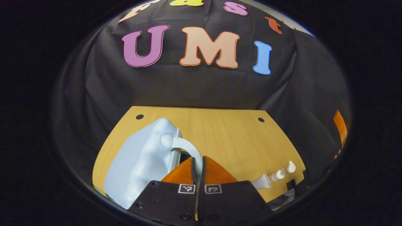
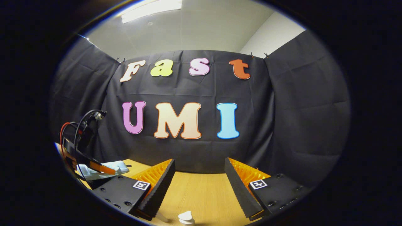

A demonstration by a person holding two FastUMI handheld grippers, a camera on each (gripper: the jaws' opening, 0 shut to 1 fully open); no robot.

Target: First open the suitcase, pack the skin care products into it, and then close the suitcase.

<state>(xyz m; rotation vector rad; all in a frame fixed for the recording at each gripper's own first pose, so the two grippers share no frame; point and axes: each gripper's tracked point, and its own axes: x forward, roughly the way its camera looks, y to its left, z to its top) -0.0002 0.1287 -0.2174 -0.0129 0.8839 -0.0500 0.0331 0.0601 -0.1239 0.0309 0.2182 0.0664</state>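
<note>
The left claw point(image 1: 198, 163) in the left gripper view has its two fingers pinched together on the white curved handle point(image 1: 185, 146) of the pale blue suitcase point(image 1: 141, 163), so it's clamped on that handle. The case sits just ahead and to the left of the claw on the wooden table point(image 1: 226, 138), and it looks tipped up on that side, though I can't tell how far it's opened. Off to the right of the claw, lying flat on the table, there's a white pump bottle point(image 1: 276, 175) with its nozzle pointing away toward the table edge.

In the right gripper view, the right claw point(image 2: 199, 185) has its fingers spread wide apart with nothing between them, just bare table beyond. Right below the gap, close in, the white top of a bottle point(image 2: 186, 217) pokes up. Far to the left of this claw you can see the other gripper point(image 2: 91, 166) with its cables, sitting against the suitcase point(image 2: 106, 168).
</note>
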